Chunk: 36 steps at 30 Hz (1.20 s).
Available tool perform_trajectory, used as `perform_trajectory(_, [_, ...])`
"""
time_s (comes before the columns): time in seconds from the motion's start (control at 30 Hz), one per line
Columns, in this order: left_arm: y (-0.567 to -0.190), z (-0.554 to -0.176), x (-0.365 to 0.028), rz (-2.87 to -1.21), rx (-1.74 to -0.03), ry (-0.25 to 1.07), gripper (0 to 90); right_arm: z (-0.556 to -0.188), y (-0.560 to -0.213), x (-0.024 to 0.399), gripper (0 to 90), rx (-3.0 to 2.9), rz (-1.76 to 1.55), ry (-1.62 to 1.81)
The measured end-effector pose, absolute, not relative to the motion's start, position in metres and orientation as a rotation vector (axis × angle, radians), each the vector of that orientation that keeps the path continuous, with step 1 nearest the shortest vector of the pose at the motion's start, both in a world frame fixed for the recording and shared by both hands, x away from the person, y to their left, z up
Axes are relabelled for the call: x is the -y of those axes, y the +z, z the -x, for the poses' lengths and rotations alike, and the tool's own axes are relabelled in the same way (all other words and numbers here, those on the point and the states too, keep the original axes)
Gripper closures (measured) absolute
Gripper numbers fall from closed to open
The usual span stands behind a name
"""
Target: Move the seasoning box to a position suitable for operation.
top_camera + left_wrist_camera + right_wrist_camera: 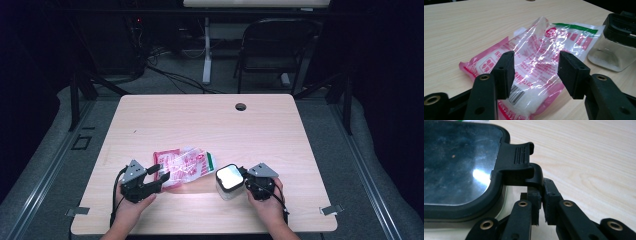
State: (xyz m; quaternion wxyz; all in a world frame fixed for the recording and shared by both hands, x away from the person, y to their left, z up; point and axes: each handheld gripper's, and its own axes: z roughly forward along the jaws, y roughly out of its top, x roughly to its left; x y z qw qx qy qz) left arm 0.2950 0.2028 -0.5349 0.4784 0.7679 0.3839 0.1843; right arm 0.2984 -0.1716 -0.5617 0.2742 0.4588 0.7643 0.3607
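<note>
On the pale wooden table (150, 120), the right gripper (541, 195) clamps its fingers on the black latch tab (524, 162) of the clear plastic container (229, 182), steadying it. The left gripper (535, 72) hovers open over the pink-and-clear plastic bag (534, 57) beside it, apparently to pick it up.

Bag (183, 167) left of jar (229, 181)

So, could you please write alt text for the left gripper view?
The left gripper's open black jaws frame a crinkled pink-and-clear plastic bag lying on a wooden table. A clear container with a black lid stands beyond it.
</note>
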Motion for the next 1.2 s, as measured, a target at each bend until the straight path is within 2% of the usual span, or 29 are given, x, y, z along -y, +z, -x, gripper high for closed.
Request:
perform_trajectory(0.1, [-0.532,-0.293,-0.198,-1.872,-0.912,0.422,52.5,-0.291,-0.558,0.171,82.7,-2.092,-1.24,0.969])
perform_trajectory(0.13, [-0.53,-0.292,-0.196,-1.874,-0.903,0.408,57.2,-0.286,-0.554,0.172,81.3,-2.126,-1.249,0.96])
perform_trajectory(0.3, [-0.525,-0.292,-0.179,-1.911,-0.859,0.384,66.2,-0.275,-0.55,0.174,76.6,-2.162,-1.26,0.967])
perform_trajectory(0.37, [-0.524,-0.292,-0.173,-1.918,-0.85,0.368,74.1,-0.265,-0.549,0.176,73.2,-2.191,-1.264,0.987])
perform_trajectory(0.4, [-0.524,-0.292,-0.17,-1.916,-0.846,0.35,74.1,-0.265,-0.549,0.176,73.2,-2.191,-1.264,0.987])
perform_trajectory(0.47, [-0.522,-0.294,-0.16,-1.934,-0.828,0.329,82.5,-0.254,-0.545,0.178,71.4,-2.196,-1.259,1.027])
perform_trajectory(0.6, [-0.521,-0.299,-0.146,-1.949,-0.816,0.301,90.0,-0.245,-0.536,0.185,70.5,-2.147,-1.257,1.067])
perform_trajectory(0.73, [-0.522,-0.305,-0.133,-1.978,-0.81,0.285,90.0,-0.247,-0.529,0.193,71.9,-2.094,-1.264,1.093])
perform_trajectory(0.9, [-0.529,-0.314,-0.111,-2.022,-0.826,0.227,90.0,-0.277,-0.525,0.2,73.0,-2.074,-1.324,1.156])
perform_trajectory(0.93, [-0.533,-0.315,-0.104,-2.043,-0.825,0.212,90.0,-0.286,-0.53,0.197,72.5,-2.074,-1.324,1.157])
perform_trajectory(1.2, [-0.54,-0.316,-0.094,-2.067,-0.789,0.146,90.0,-0.291,-0.547,0.193,72.5,-2.092,-1.333,1.171])
